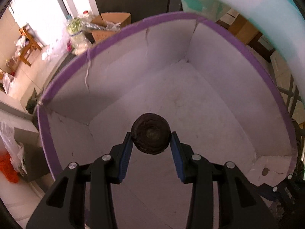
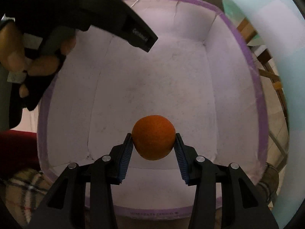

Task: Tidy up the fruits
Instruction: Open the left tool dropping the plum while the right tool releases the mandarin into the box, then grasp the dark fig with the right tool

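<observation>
A: What is each tool pinching?

B: The left tool (image 1: 151,139) clamps a dark, nearly black round fruit (image 1: 150,133) with a wrinkled, ringed skin between its ribbed blue pads (image 1: 126,152). What kind of fruit it is I can't tell. The right tool (image 2: 153,140) grips a smooth, matte orange round fruit (image 2: 153,137) the same way.

A: And where are the fruits?

B: Both hang above the white foam-like box with a purple rim (image 1: 209,87), over its bare, scuffed floor, touching nothing but the pads. The walls show cracks and seams.

A: Anything hidden?

B: In the right view, the bare hand (image 2: 28,57) holding the left tool's black body covers the box's far left corner. A pale teal curved panel (image 2: 257,28) is cut off at the frame edge. The room beyond is blurred and overexposed.
</observation>
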{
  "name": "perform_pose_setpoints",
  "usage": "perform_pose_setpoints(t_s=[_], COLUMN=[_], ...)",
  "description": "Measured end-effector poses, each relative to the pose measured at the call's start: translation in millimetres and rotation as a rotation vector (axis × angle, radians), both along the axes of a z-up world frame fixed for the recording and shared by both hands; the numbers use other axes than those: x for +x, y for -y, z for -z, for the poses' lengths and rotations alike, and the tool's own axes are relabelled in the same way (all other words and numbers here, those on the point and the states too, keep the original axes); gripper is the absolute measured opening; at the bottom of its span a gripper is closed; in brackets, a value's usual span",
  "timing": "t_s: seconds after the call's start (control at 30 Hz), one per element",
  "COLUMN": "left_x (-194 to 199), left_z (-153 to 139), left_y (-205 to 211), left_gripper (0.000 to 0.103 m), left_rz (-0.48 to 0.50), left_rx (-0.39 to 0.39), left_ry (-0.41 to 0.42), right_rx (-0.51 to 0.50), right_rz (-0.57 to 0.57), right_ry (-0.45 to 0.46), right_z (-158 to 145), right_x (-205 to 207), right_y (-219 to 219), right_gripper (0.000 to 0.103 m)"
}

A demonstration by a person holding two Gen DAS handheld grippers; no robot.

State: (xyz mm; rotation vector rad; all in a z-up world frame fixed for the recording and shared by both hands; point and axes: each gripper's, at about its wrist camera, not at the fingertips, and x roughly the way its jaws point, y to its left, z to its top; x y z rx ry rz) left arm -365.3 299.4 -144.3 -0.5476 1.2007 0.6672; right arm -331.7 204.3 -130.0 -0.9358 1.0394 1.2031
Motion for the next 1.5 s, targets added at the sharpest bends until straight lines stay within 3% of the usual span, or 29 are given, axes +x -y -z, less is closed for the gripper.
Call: perform_pose_setpoints(t_s=[0.13, 0.23, 0.3, 0.4, 0.5, 0.57, 0.67, 0.77, 0.97, 1.17, 1.4, 1.5], left_x=[-3, -2, -2, 0, -1, 4, 19, 49, 148, 255, 342, 367], left_z=[3, 1, -2, -11, -40, -79, -132, -179, -215, -197, -175, -169], left_y=[-4, -2, -4, -3, -2, 6, 22, 51, 135, 209, 262, 268], left_gripper=[0.043, 0.064, 0.069, 0.074, 0.075, 0.083, 0.097, 0.101, 0.101, 0.101, 0.101, 0.101], left_rz=[-0.019, -0.03, -0.04, -0.045, -0.065, -0.057, -0.014, 0.084, 0.358, 0.51, 0.623, 0.64], left_rx=[-0.014, -0.012, 0.003, 0.022, 0.078, 0.161, 0.251, 0.273, 0.139, 0.063, 0.1, 0.06], left_ry=[0.01, 0.017, 0.023, 0.029, 0.095, 0.182, 0.302, 0.425, 0.514, 0.486, 0.539, 0.534], right_rx=[-0.021, -0.024, 0.006, 0.068, 0.211, 0.345, 0.525, 0.661, 0.728, 0.705, 0.613, 0.577], right_rz=[0.003, 0.014, 0.026, 0.048, 0.069, 0.099, 0.167, 0.307, 0.638, 0.974, 1.132, 1.167], right_ry=[0.005, 0.013, 0.01, -0.01, -0.063, -0.08, -0.041, 0.03, 0.07, 0.043, 0.06, 0.083], right_z=[4, 2, -6, -28, -72, -111, -163, -191, -193, -178, -149, -146], right_x=[2, 3, 5, 8, 19, 29, 52, 75, 131, 189, 258, 295], right_y=[-1, 0, 2, 10, 30, 52, 91, 138, 240, 326, 361, 365], right_gripper=[0.045, 0.047, 0.065, 0.068, 0.069, 0.074, 0.078, 0.085, 0.088, 0.088, 0.088, 0.088])
